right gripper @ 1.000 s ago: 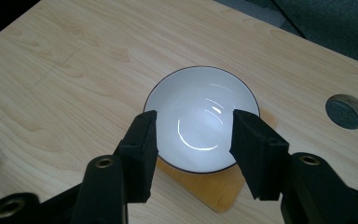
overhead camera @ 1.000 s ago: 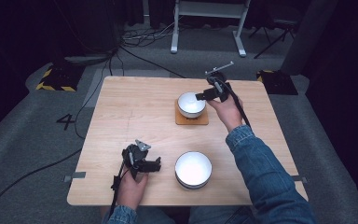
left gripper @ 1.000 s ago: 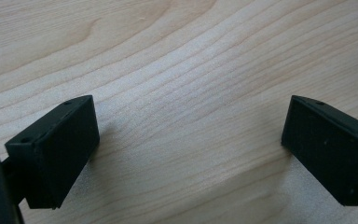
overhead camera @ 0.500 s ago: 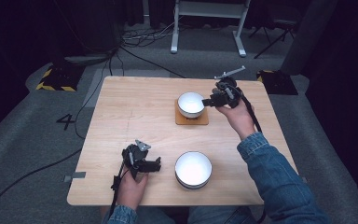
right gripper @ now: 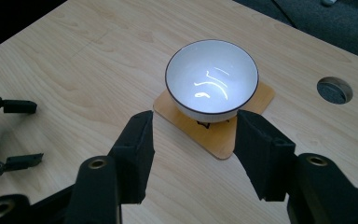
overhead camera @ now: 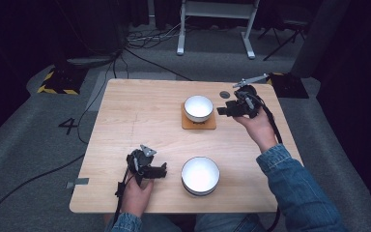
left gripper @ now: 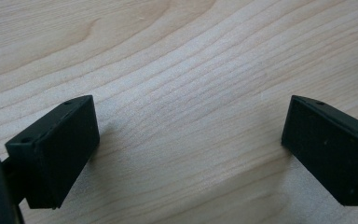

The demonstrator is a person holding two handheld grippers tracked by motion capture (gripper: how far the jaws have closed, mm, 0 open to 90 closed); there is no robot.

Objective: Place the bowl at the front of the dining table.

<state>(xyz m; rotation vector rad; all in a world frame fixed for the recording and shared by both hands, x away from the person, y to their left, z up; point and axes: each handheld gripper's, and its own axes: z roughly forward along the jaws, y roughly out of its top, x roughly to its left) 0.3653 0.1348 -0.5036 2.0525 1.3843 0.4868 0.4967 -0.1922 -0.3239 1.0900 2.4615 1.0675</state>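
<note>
A white bowl point(overhead camera: 198, 107) with a dark rim stands on a square wooden coaster point(overhead camera: 199, 123) at the table's far middle. My right gripper point(overhead camera: 221, 110) hovers just to its right, jaws pointing at it. In the right gripper view the bowl point(right gripper: 212, 74) and coaster point(right gripper: 258, 98) lie beyond the right gripper point(right gripper: 193, 140); its jaws have just been opening and nothing is between them. A second white bowl point(overhead camera: 200, 175) sits near the front edge. My left gripper point(overhead camera: 163, 171) rests to its left, and in its own view the left gripper point(left gripper: 191, 144) stands open over bare wood.
A round hole point(overhead camera: 224, 94) in the wooden table point(overhead camera: 135, 116) lies behind the right gripper, also seen as the hole point(right gripper: 334, 90). Cables, a metal stand point(overhead camera: 215, 29) and a yellow-black striped block point(overhead camera: 58, 87) are on the floor beyond the table.
My right hand has drawn back to the right, away from the bowl on the coaster, and its jaws stand a little wider. The left hand has not moved.
</note>
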